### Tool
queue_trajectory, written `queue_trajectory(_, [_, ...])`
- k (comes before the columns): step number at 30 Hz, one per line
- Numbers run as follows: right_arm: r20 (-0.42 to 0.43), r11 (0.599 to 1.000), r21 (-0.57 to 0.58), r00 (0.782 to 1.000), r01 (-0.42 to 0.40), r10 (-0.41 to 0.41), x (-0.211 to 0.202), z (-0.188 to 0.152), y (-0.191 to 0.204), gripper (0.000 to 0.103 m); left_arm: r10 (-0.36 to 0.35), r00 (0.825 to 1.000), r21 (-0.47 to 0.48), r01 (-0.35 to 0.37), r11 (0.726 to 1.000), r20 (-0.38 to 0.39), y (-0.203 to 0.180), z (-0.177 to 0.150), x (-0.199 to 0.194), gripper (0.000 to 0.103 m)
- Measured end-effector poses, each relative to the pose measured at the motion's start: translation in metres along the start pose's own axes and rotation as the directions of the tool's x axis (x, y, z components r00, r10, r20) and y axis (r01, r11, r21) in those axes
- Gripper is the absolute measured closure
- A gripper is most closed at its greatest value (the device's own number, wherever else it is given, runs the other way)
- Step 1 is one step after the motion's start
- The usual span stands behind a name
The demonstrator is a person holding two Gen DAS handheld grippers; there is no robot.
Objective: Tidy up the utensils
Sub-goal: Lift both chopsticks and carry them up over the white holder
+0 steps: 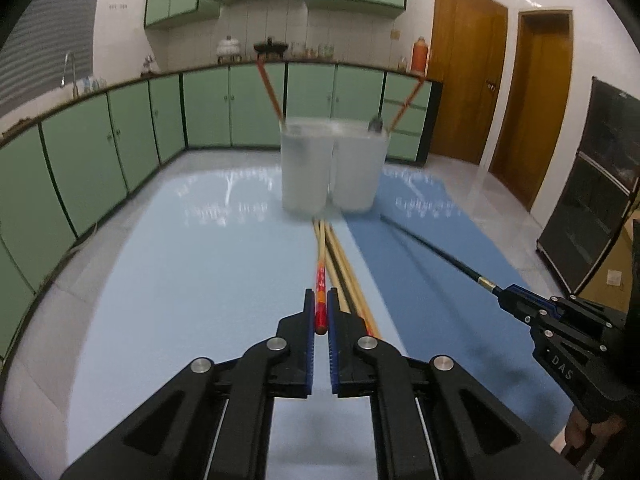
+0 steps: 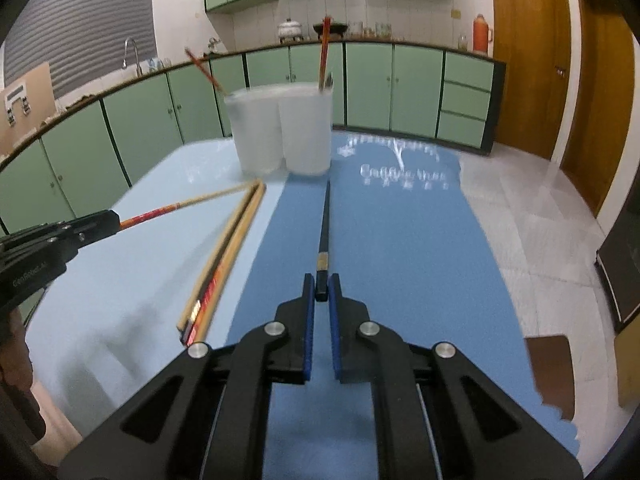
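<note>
My left gripper is shut on the red end of a red-and-tan chopstick, which points toward two frosted cups. It also shows at the left of the right wrist view. My right gripper is shut on the end of a black chopstick, also pointing at the cups; it shows at the right of the left wrist view. Several tan chopsticks lie loose on the table. One red chopstick stands in each cup.
The table has a light blue mat on the left and a darker blue mat on the right. Green kitchen cabinets run behind. A black cabinet stands at the right, beside wooden doors.
</note>
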State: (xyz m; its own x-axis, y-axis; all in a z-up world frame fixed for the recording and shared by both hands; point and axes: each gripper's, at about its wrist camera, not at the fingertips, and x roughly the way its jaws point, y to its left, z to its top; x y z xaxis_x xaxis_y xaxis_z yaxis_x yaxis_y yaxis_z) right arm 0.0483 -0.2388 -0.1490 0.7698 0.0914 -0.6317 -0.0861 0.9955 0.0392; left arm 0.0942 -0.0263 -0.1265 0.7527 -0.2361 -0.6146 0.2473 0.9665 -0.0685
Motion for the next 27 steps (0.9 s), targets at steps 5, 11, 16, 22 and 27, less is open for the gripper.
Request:
queue_trajectory(5, [0.062, 1.0, 0.017, 0.998, -0.025, 0.024, -0.018, 0.029, -0.007, 0.097, -0.002, 0.998, 0.002, 0.002, 1.0, 0.06, -0.002, 0.023, -0.015, 0.097])
queue_trajectory(11, [0.122, 0.994, 0.056, 0.989, -0.089, 0.081, -0.032, 0.073, -0.021, 0.097, -0.001, 0.99, 0.003, 0.001, 1.0, 0.139, -0.001, 0.057, -0.028, 0.098])
queue_trajectory(16, [0.125, 0.986, 0.084, 0.983, -0.143, 0.132, -0.035, 0.105, -0.025, 0.097, -0.006, 0.984, 0.013, 0.004, 1.0, 0.179, 0.003, 0.081, -0.029, 0.098])
queue_trajectory(22, [0.086, 0.985, 0.045, 0.983, -0.168, 0.164, -0.028, 0.142, -0.022, 0.097, -0.018, 0.982, 0.047, 0.009, 0.999, 0.188, 0.004, 0.107, -0.025, 0.098])
queue_trajectory(27, [0.079, 0.981, -0.008, 0.978, -0.193, 0.193, -0.028, 0.16, -0.012, 0.097, -0.019, 0.982, 0.056, 0.009, 0.998, 0.186, 0.003, 0.115, -0.021, 0.098])
